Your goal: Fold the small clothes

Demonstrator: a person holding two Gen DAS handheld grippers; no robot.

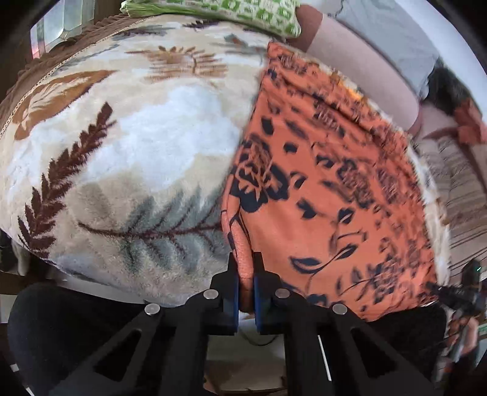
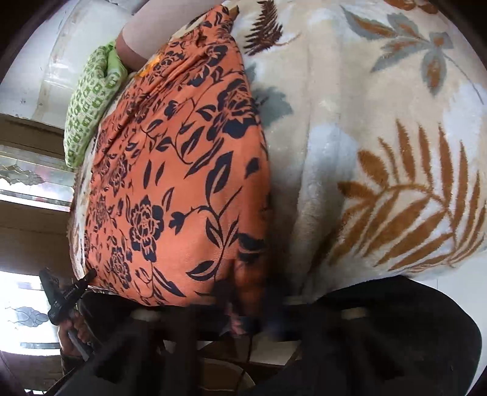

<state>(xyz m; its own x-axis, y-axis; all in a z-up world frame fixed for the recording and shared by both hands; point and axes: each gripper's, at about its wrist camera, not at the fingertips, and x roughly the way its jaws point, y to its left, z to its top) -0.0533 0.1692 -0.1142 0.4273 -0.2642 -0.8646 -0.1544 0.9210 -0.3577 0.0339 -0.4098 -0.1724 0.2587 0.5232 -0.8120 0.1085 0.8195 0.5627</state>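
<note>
An orange garment [image 1: 328, 189] with a dark flower print lies flat on a plush leaf-patterned blanket [image 1: 137, 137]. My left gripper [image 1: 245, 271] is shut on the garment's near left corner, with a ridge of orange cloth pinched between its blue pads. In the right wrist view the same garment [image 2: 182, 182] lies to the left on the blanket [image 2: 380, 137]. My right gripper [image 2: 249, 304] is dark and blurred at the garment's near right corner, and cloth bunches between its fingers. Each gripper also shows in the other's view: the right gripper [image 1: 450, 294] and the left gripper [image 2: 86, 278].
A green patterned pillow [image 1: 261, 15] [image 2: 91, 103] and a pink bolster [image 1: 359, 70] lie at the far end of the garment. The blanket's near edge drops off just behind both grippers. A striped surface [image 1: 462, 195] lies to the right.
</note>
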